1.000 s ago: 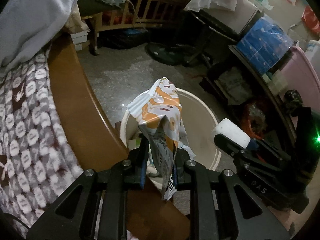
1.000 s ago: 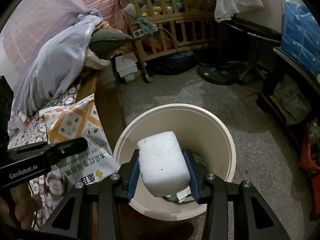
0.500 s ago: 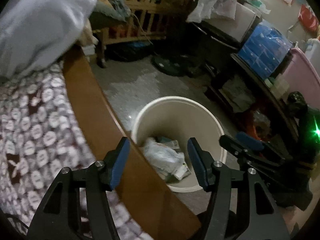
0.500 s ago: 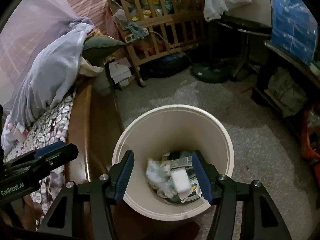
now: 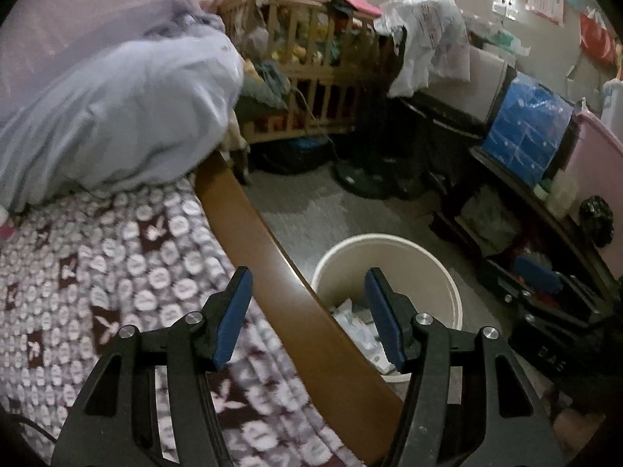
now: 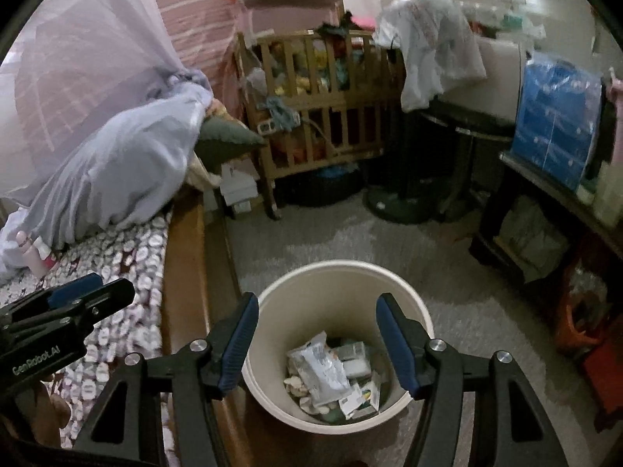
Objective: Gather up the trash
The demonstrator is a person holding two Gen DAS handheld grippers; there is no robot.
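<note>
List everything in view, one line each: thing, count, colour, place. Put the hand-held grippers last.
Bin: one, cream, on floor beside the bed.
Trash: pile of wrappers, mostly white, inside bin.
Bed frame: one, brown wood, left of bin.
Blanket: one, maroon and white, on bed.
Duvet: one, pale blue, heaped on bed.
Crib: one, wood, far wall.
Blue pack: one, right shelf.
Left hand-held gripper: one, black, blue pads, open, empty.
Right hand-held gripper: same, open, over bin.

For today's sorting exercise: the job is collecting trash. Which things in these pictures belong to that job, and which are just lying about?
Part of the job:
- bin
- wrappers inside it
- left gripper, jaws open and empty
- right gripper, jaws open and empty

Just lying about:
- patterned blanket
- grey bedding
- wooden crib
- blue pack
</note>
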